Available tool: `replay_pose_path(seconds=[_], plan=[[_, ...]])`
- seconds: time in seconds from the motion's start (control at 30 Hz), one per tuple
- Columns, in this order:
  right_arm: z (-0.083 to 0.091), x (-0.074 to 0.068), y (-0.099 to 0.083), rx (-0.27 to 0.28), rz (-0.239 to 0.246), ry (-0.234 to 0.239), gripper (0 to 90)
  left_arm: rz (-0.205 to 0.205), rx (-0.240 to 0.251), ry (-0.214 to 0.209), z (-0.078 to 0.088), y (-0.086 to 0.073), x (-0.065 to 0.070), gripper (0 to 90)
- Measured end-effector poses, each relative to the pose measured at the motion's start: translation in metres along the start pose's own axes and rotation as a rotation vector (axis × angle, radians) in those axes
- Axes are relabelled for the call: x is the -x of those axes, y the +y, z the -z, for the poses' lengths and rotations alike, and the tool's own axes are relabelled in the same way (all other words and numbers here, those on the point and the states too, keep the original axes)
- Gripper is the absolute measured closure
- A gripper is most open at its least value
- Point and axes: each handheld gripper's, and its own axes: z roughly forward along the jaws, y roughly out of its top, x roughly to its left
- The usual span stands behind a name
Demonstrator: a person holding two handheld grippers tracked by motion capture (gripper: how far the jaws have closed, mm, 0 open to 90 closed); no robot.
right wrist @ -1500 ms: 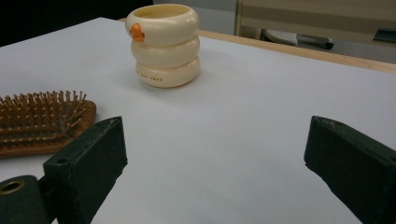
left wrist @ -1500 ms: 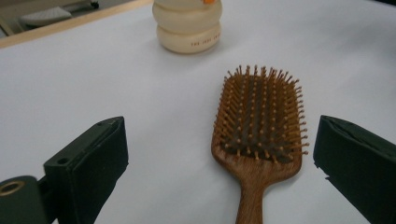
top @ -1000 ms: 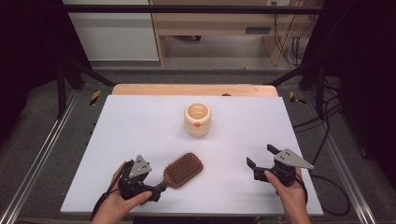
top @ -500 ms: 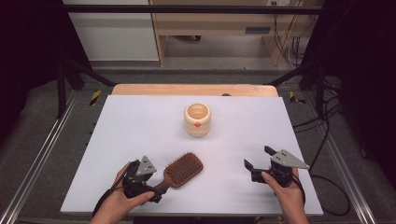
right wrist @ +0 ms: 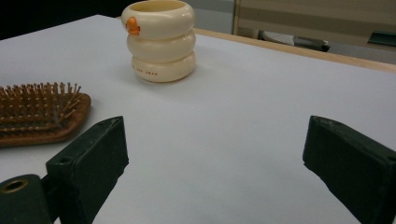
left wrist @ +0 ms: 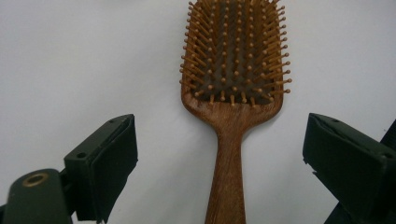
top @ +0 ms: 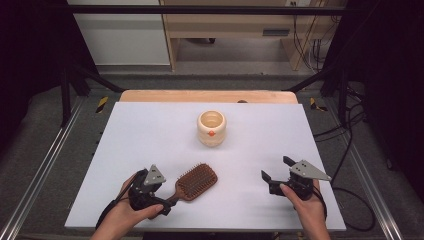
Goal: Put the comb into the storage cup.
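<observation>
Lying bristles-up on the white table (top: 150,130), the wooden hairbrush (top: 196,182) sits at about seven o'clock from the table's centre, its handle pointing toward eight o'clock and running in under the left gripper (top: 159,192). In the left gripper view the brush handle (left wrist: 227,177) passes up the middle of the gap between the two black jaws, which stand wide apart and touch nothing; the paddle head (left wrist: 236,51) lies just past them. Compared with a second ago, this gripper has slid nearer the brush, so that the handle is now straddled rather than merely approached, and the brush itself has not shifted.

The right gripper (top: 276,168) is held at about five o'clock, well apart from the brush, its jaws also spread wide over bare table. It has drifted slightly toward the person's edge since the earlier frames.

A cream ringed cup (top: 211,128) with a small orange mark stands upright near twelve o'clock of centre, unmoved. In the right gripper view it (right wrist: 161,39) appears beyond the brush head (right wrist: 39,114).
</observation>
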Motion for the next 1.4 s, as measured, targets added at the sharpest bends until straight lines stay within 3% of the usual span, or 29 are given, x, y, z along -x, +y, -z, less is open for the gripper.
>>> replay_pose_path(seconds=[0.23,0.37,0.53,0.57,0.73,1.0,1.17,1.4], plan=[[-0.001,0.001,0.000,0.001,-0.007,-0.002,6.8,0.013,0.003,-0.006,0.001,0.003,-0.002,15.6],[-0.001,0.000,-0.001,-0.006,-0.004,0.002,6.8,0.020,-0.020,-0.019,-0.001,0.003,-0.002,17.3],[-0.002,-0.001,-0.001,-0.008,0.000,0.004,6.8,0.006,-0.059,-0.046,-0.006,0.005,-0.001,24.8],[-0.002,-0.001,-0.001,-0.011,0.000,0.006,6.8,0.002,-0.086,-0.054,-0.010,0.005,-0.001,26.6],[-0.003,-0.001,-0.001,-0.014,-0.003,0.007,6.8,-0.001,-0.121,-0.060,-0.017,0.006,-0.002,36.1],[-0.003,-0.001,-0.001,-0.016,-0.001,0.010,6.8,-0.034,-0.204,-0.087,-0.028,0.009,0.001,44.1],[-0.002,0.000,-0.001,-0.015,-0.005,0.011,6.8,-0.040,-0.223,-0.099,-0.033,0.009,0.002,50.1],[-0.003,0.000,-0.001,-0.018,-0.005,0.014,6.8,-0.053,-0.240,-0.085,-0.038,0.009,0.003,56.8]])
